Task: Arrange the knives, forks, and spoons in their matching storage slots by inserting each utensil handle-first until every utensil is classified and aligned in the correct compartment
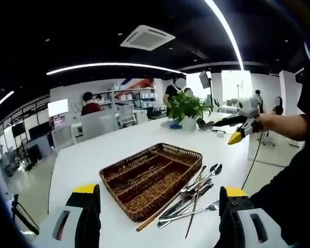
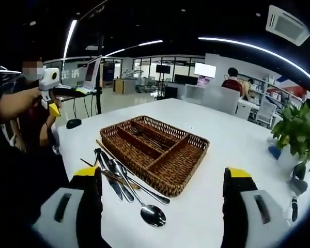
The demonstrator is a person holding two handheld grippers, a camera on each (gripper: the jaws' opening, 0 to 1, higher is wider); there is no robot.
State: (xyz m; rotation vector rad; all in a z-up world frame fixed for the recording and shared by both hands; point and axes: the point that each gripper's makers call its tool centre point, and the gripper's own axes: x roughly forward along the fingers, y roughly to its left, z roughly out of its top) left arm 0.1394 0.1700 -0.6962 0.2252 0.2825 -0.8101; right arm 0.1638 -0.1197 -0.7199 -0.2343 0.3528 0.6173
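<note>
A brown wicker tray (image 1: 183,150) (image 2: 178,130) with several slots lies on the white table (image 1: 119,144) (image 2: 232,134); I see nothing in its slots. Beside it is a loose pile of metal utensils (image 1: 194,199) (image 2: 119,178): knives, forks and spoons, plus a wooden stick (image 1: 154,219). One large spoon (image 2: 152,214) lies nearest in the right gripper view. My left gripper (image 1: 159,192) is open above the table's near edge, holding nothing. My right gripper (image 2: 163,178) is open too, short of the tray. Each gripper also appears in the other's view, hand-held, the right gripper (image 1: 240,129) and the left gripper (image 2: 50,85).
A potted plant (image 1: 188,111) (image 2: 297,134) stands at the table's far end with small dark items (image 2: 298,175) beside it. A black mouse (image 2: 72,123) lies near one corner. Chairs, desks, screens and people fill the office behind.
</note>
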